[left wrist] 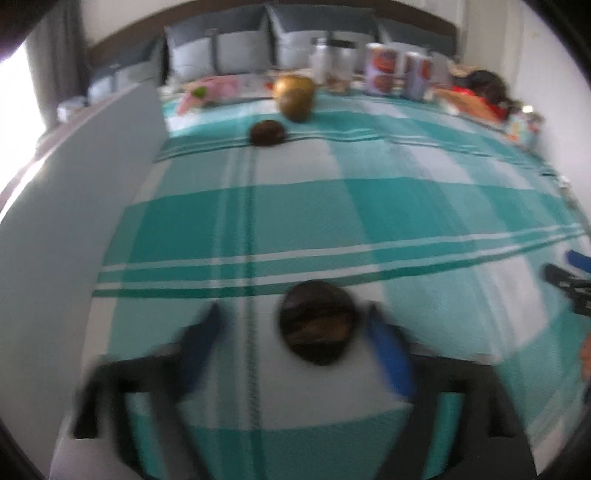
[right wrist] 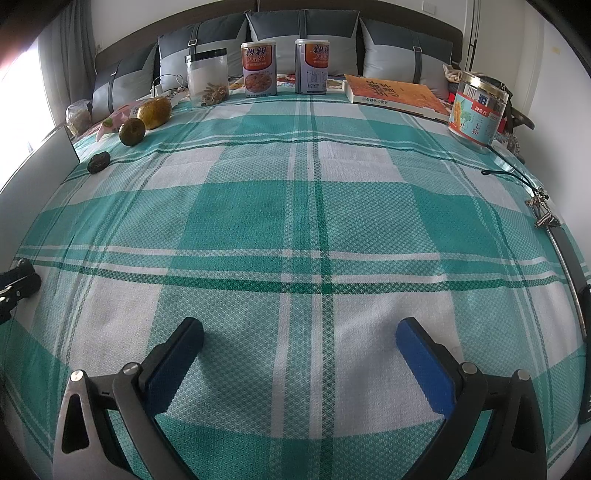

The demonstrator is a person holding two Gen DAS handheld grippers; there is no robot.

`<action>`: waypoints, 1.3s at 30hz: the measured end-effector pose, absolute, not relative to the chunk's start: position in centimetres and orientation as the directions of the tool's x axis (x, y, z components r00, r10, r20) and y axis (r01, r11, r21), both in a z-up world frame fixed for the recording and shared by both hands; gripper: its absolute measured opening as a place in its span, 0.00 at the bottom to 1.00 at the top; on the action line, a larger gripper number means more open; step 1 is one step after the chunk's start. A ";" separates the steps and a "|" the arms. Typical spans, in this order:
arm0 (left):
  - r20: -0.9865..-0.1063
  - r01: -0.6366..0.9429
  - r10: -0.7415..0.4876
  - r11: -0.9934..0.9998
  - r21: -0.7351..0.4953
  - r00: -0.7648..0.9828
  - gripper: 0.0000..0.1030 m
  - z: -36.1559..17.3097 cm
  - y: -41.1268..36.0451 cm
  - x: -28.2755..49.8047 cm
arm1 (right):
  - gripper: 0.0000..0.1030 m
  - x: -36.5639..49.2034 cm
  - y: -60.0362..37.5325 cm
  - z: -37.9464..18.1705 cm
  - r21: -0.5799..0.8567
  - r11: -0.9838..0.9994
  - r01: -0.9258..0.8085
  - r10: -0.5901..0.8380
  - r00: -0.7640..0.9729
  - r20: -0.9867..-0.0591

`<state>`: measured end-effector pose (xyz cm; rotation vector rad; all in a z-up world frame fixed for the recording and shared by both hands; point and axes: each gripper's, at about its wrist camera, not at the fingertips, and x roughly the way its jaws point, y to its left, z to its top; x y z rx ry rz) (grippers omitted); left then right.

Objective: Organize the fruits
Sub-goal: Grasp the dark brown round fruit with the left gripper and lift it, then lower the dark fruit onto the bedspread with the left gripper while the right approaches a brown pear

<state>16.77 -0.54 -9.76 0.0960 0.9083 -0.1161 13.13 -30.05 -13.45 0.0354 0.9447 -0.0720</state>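
Left gripper (left wrist: 295,332) wide open – dark fruit (left wrist: 317,321) between fingers, ungripped. Right gripper (right wrist: 299,343) open, empty – over cloth (right wrist: 295,221).

The bedspread (right wrist: 314,229) is a teal-and-white plaid with thin dark green stripes crossing it. Pillows (right wrist: 303,26) behind it are two-tone, dark grey over light grey. Just in front of the pillows, two cans (right wrist: 258,70) are silver-white with orange-red labels, and the book (right wrist: 395,92) right of them has an orange cover. Left of the cans, a yellow-brown fruit (right wrist: 154,112), a greenish-brown one (right wrist: 132,132) and a small dark brown one (right wrist: 99,161). The right gripper (right wrist: 299,332) has blue pads on black fingers.
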 end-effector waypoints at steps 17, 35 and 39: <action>-0.798 0.116 -0.069 0.993 0.001 0.598 0.96 -10.0 0.2 17.0 | 1.00 13.5 -29.9 -13.0 0.008 0.994 0.107 -0.052 0.552 -0.832; -0.798 0.116 -0.071 0.993 -0.001 0.598 0.96 -10.0 0.2 17.1 | 0.79 43.2 -8.0 -10.5 0.205 0.947 -0.246 0.306 0.509 -0.804; -0.798 0.116 -0.070 0.993 0.000 0.598 0.96 -10.1 0.2 17.1 | 0.47 44.6 -7.1 -11.6 0.194 0.950 -0.246 0.291 0.470 -0.833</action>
